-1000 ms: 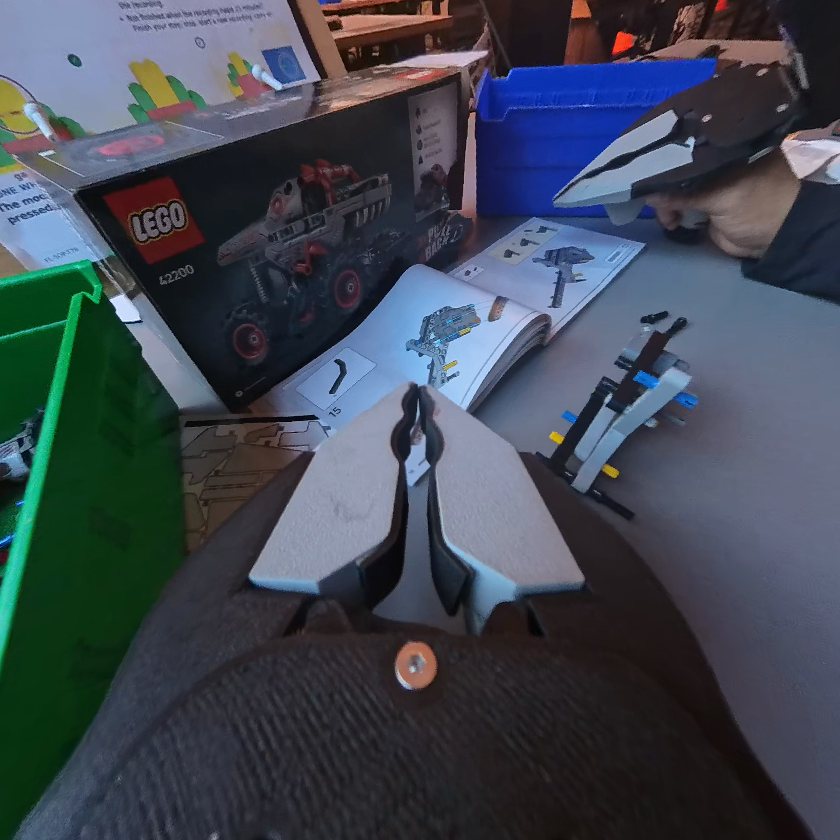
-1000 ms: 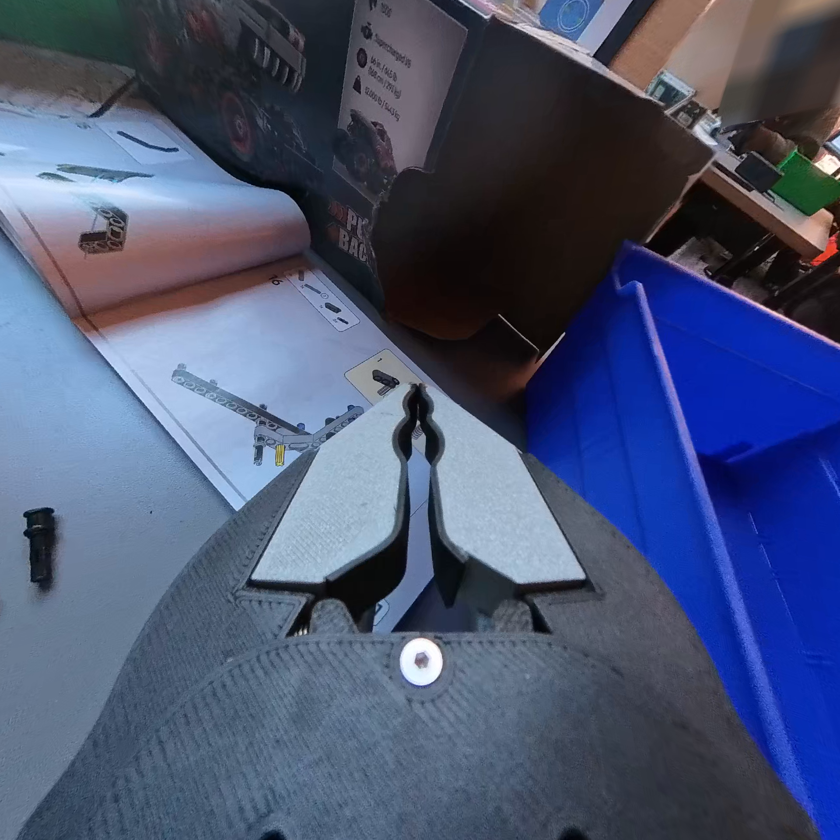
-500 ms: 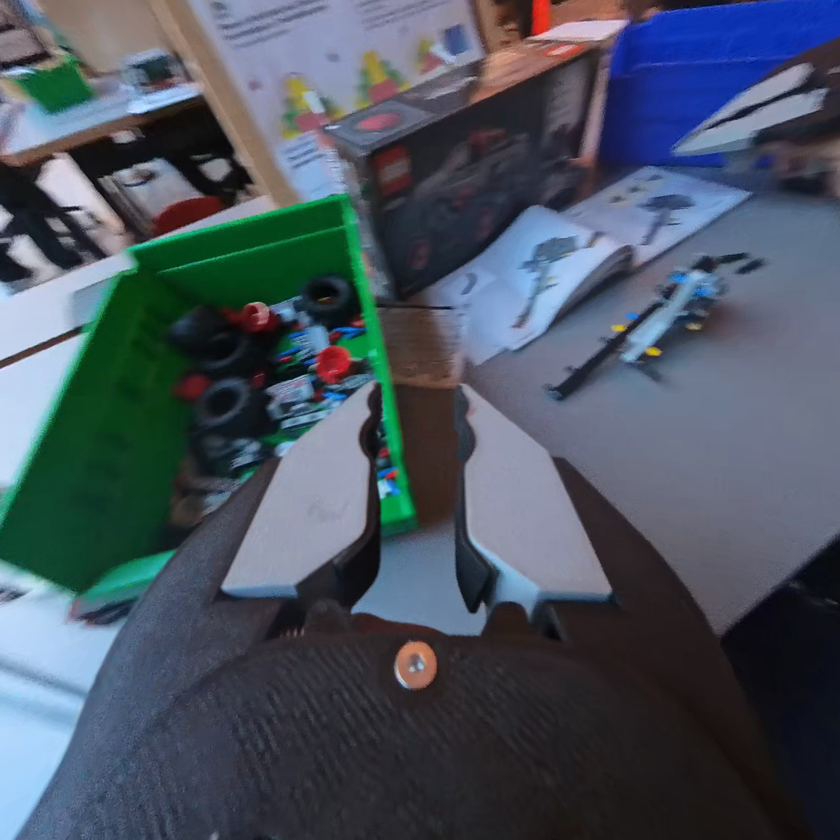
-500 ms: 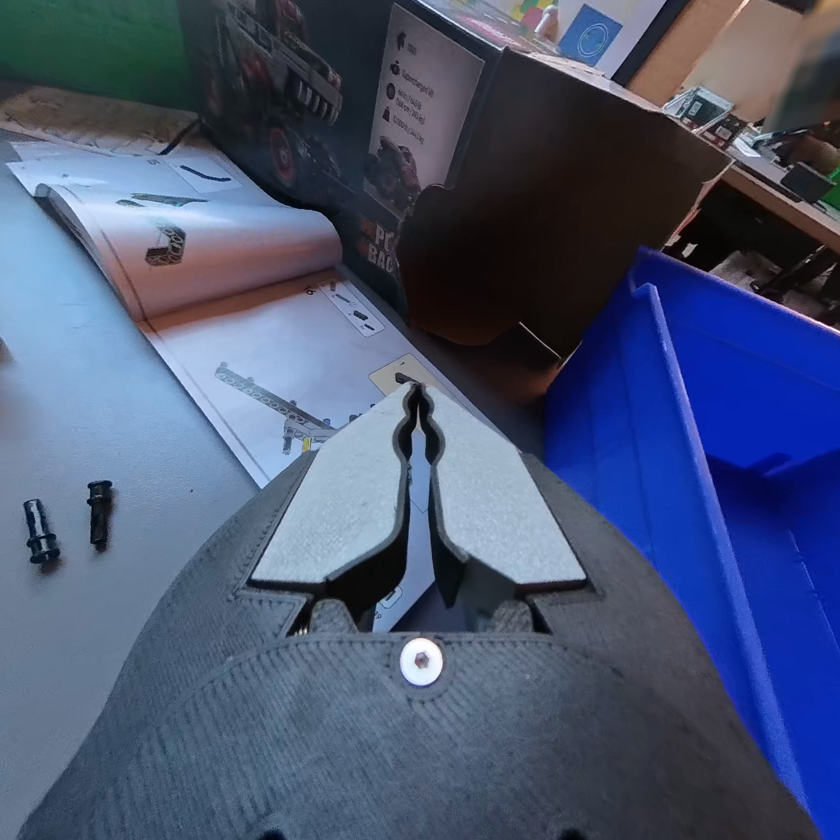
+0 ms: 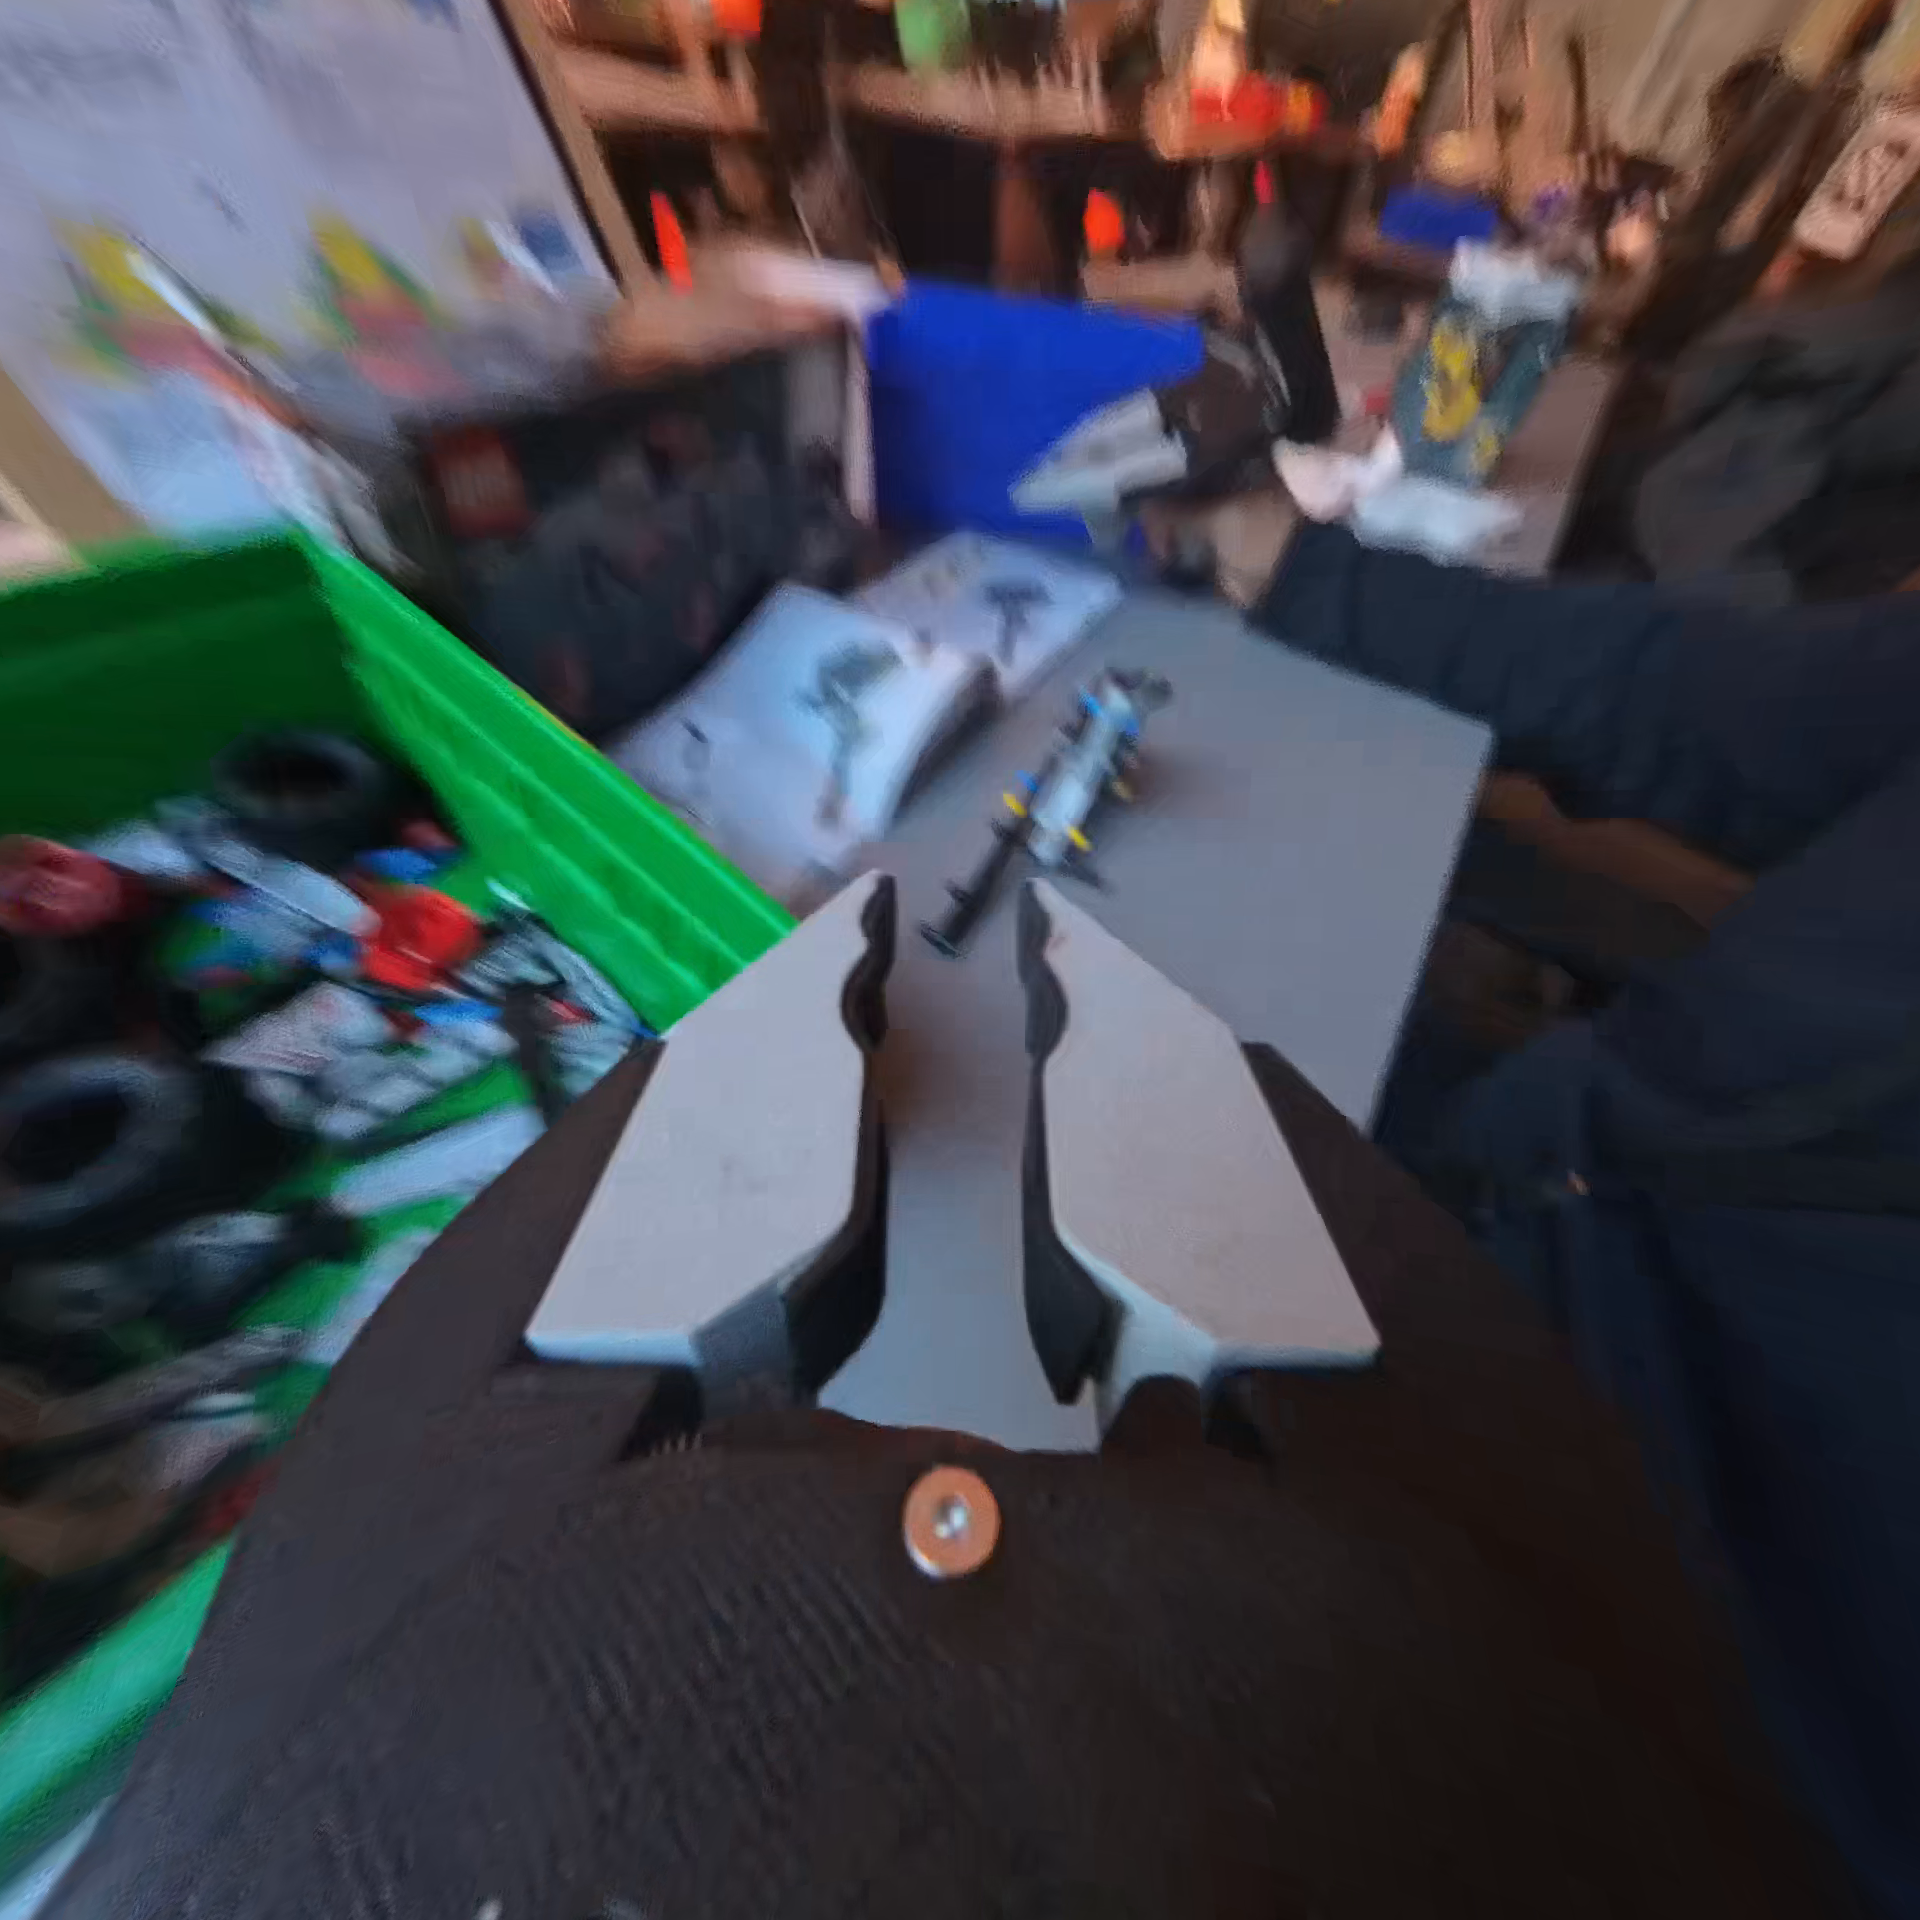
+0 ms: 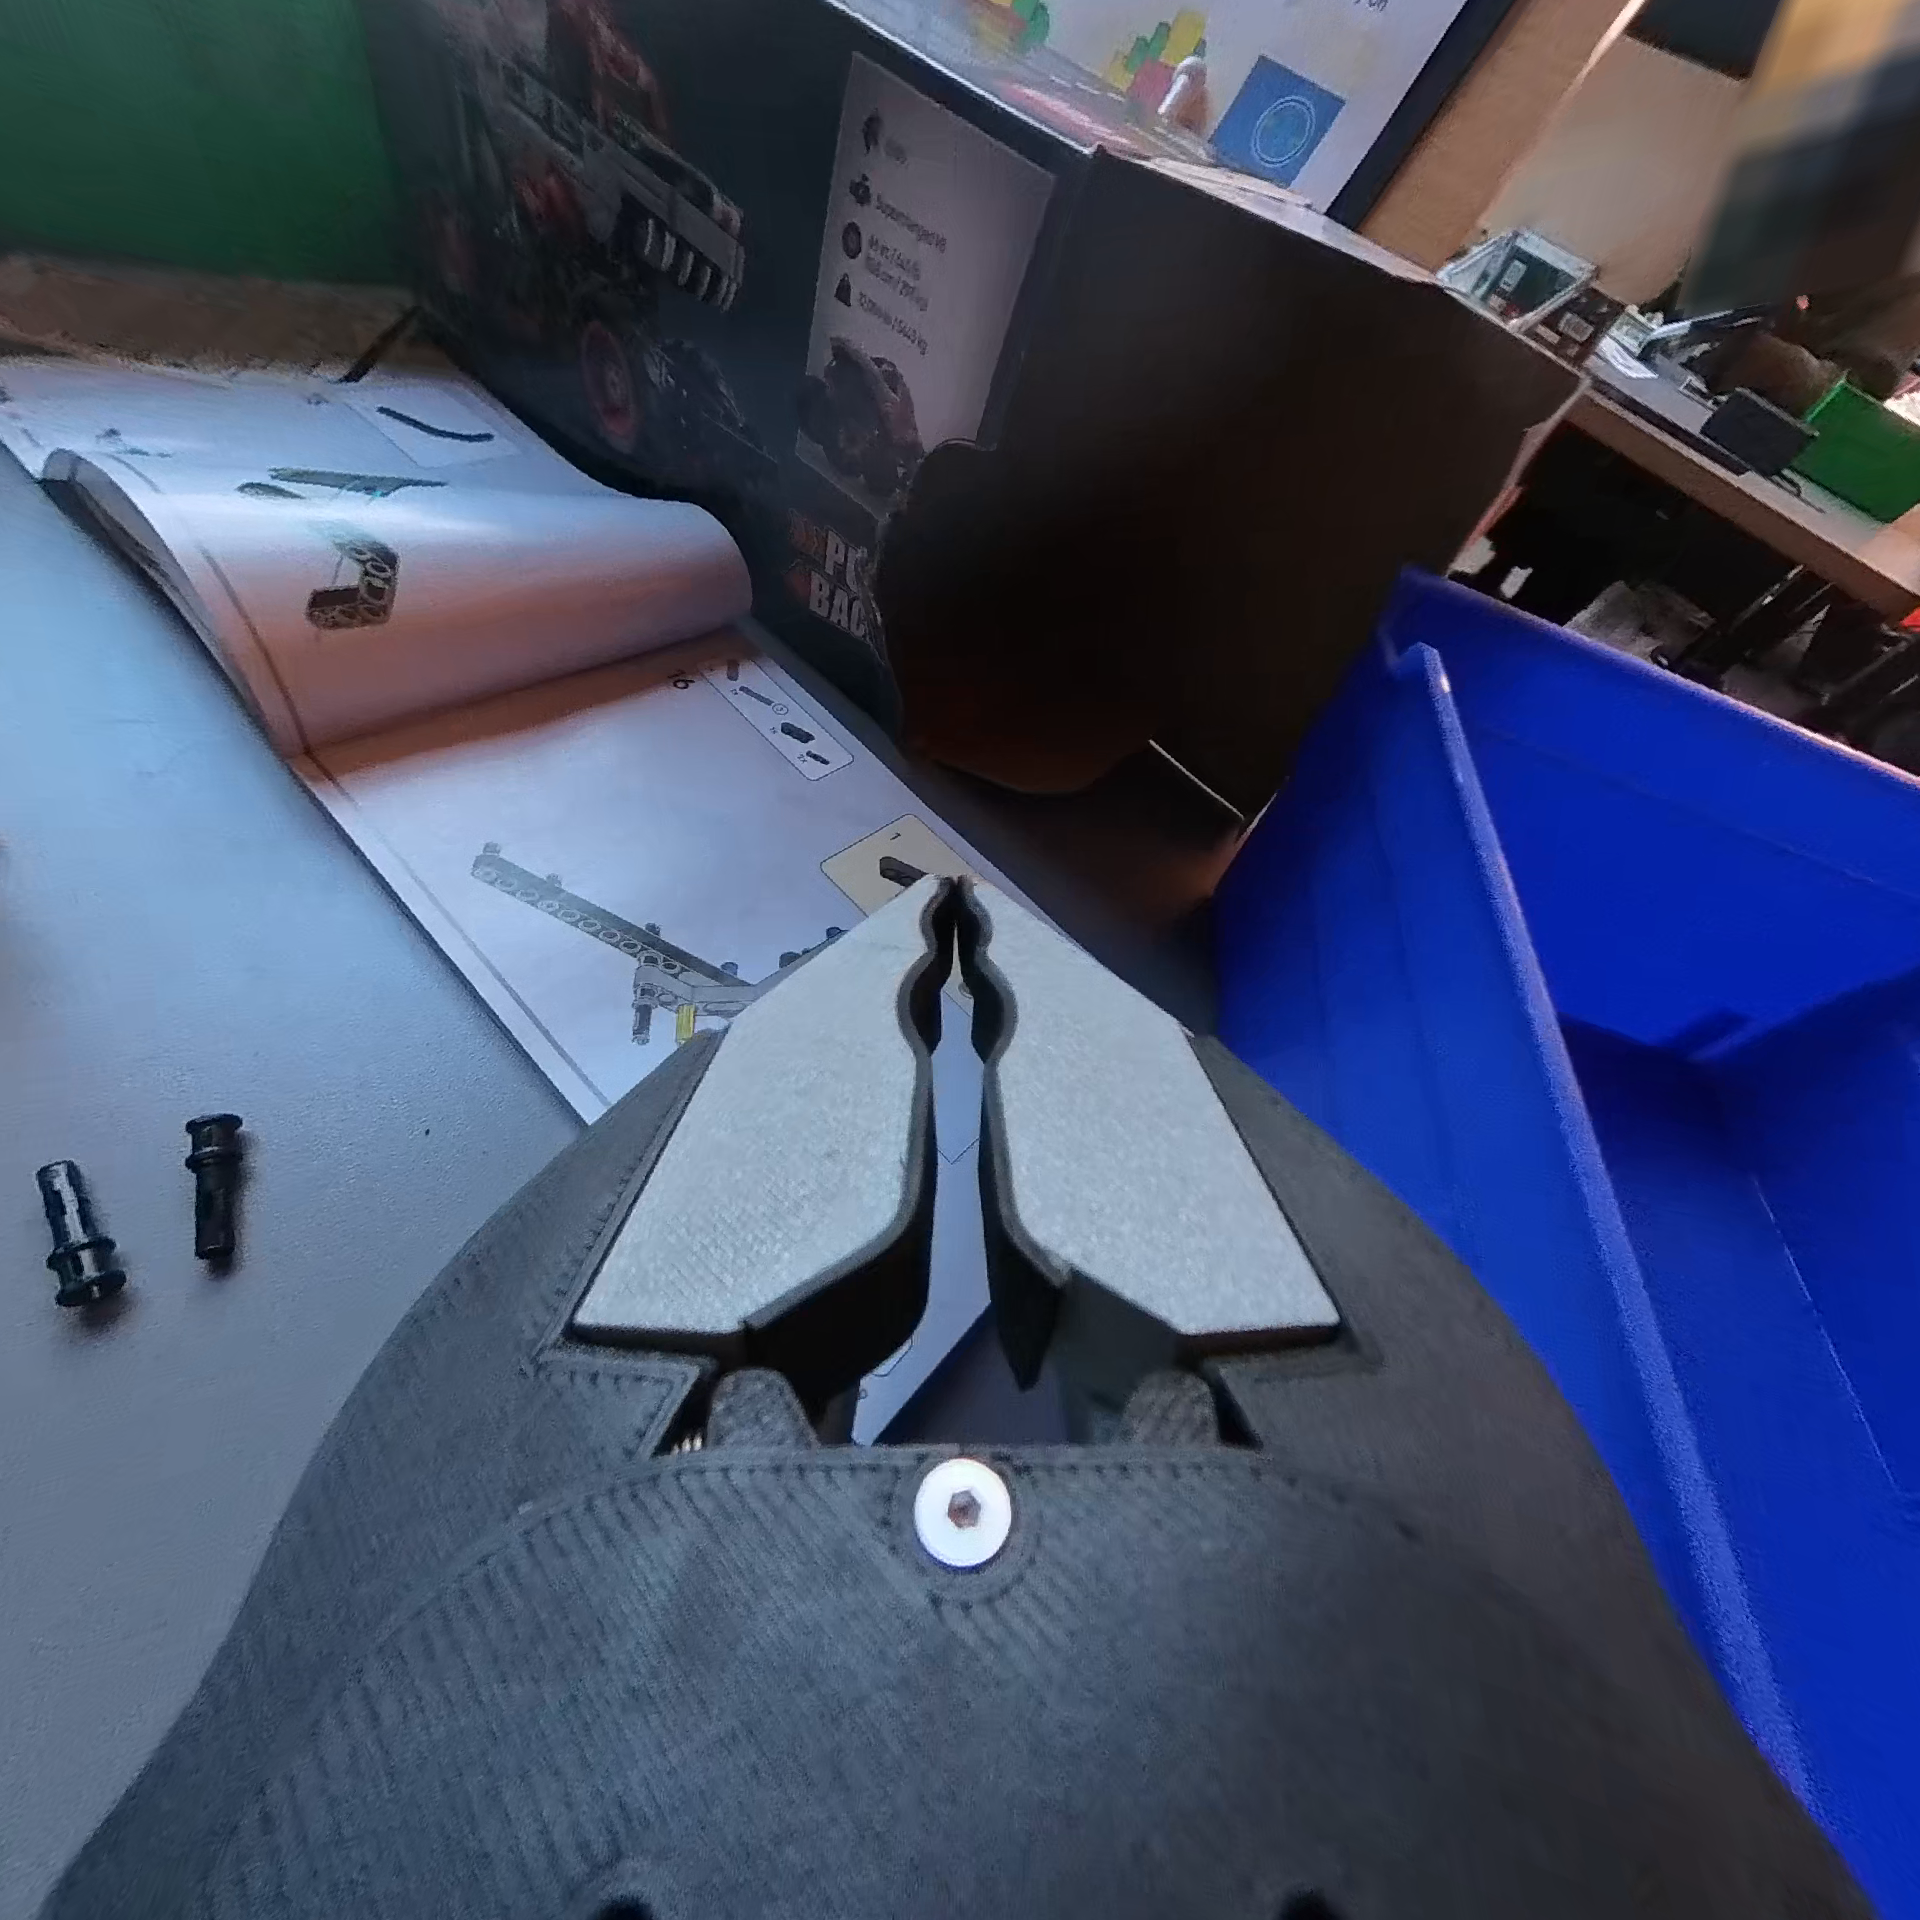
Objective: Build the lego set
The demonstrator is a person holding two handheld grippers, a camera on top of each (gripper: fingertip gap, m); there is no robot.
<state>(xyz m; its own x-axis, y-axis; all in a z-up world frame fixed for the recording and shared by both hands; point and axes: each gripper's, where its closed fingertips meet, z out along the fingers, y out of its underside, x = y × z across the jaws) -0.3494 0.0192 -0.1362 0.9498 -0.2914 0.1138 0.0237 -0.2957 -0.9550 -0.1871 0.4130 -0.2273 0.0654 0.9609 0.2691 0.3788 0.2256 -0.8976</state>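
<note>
The grey flat surface (image 5: 1247,831) carries the whole work area. Judged from how things lie, the build is at an early stage: only one short sub-assembly exists, and most parts remain loose.

**Containers, largest first**

- The green plastic parts bin (image 5: 540,790) stands at the left of the surface. It holds a dense heap of unused parts: black rubber tyres, red pieces, and grey and blue elements. The view is blurred, so single parts cannot be identified.
- The blue plastic bin (image 6: 1558,1039) stands at the right, just beside the box. The visible part of its interior shows no parts.
- The dark cardboard set box (image 6: 1143,468), printed with a monster truck, stands behind the booklet. Its contents cannot be seen.

**Task items**

- The open white paper instruction booklet (image 6: 540,790) lies flat in front of the box.
- The partial assembly of grey beam, black axle and blue and yellow pins (image 5: 1060,800) lies on the surface near the booklet, touching neither gripper.
- Two small black connector pins (image 6: 145,1210) lie loose on the surface, apart from the booklet.

**Grippers**

- The left gripper (image 5: 951,914) hangs near the green bin edge. Its fingers are parted by a moderate gap and hold nothing.
- The right gripper (image 6: 956,904) hovers above the booklet page. Its fingers meet at the tips and carry nothing.

**Remaining work**

Nearly the whole model: wheels, body and chassis all remain to be fitted.
</note>
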